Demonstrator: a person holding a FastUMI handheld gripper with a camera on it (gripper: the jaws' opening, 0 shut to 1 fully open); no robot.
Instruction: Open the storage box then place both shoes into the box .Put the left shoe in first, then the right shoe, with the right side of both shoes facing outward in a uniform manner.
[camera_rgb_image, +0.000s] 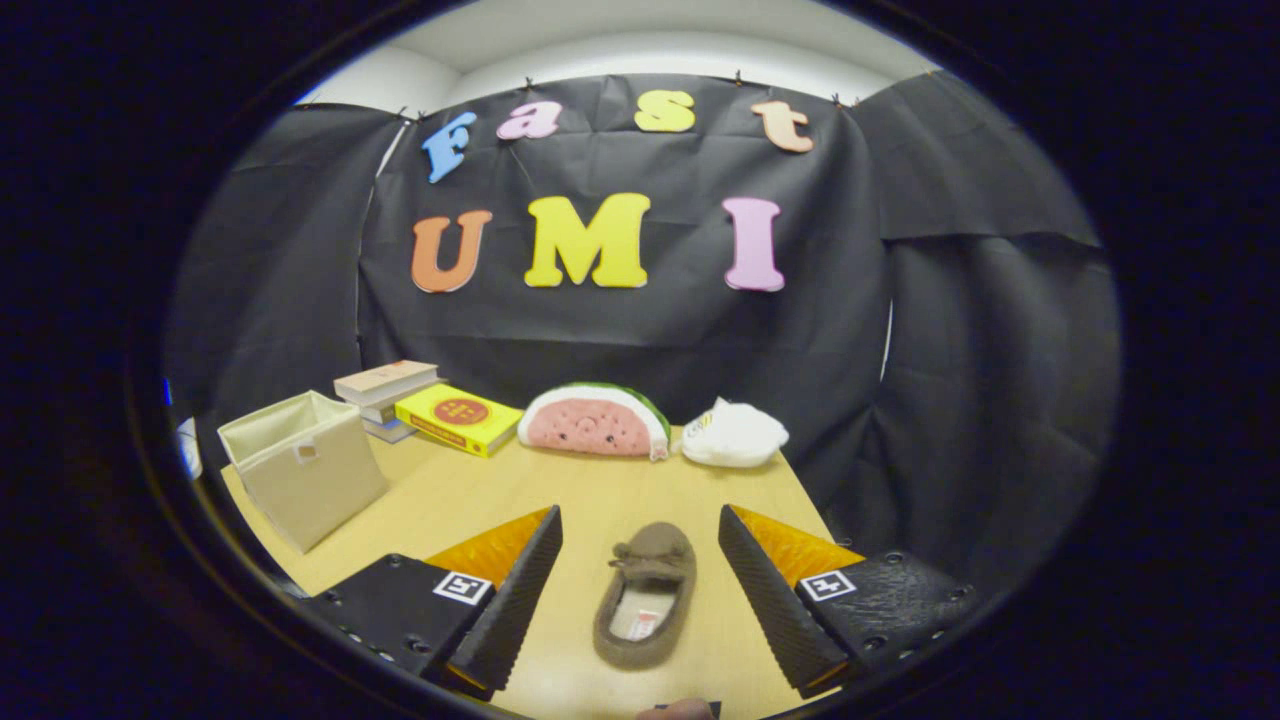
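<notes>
At the far edge of the bench (470, 500) lie a stack of books (385, 392), a yellow book (458, 418), a watermelon-slice plush (596, 421) and a white plush (735, 434).

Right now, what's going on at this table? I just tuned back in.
The hand-held gripper hangs open over the wooden table, with a brown slipper-style shoe lying between its fingers, untouched by either. The beige fabric storage box stands open off to the left beyond the fingers, and no shoe shows inside it. Stacked books, a yellow book, a watermelon-slice plush and a white bundle line the far edge.
</notes>
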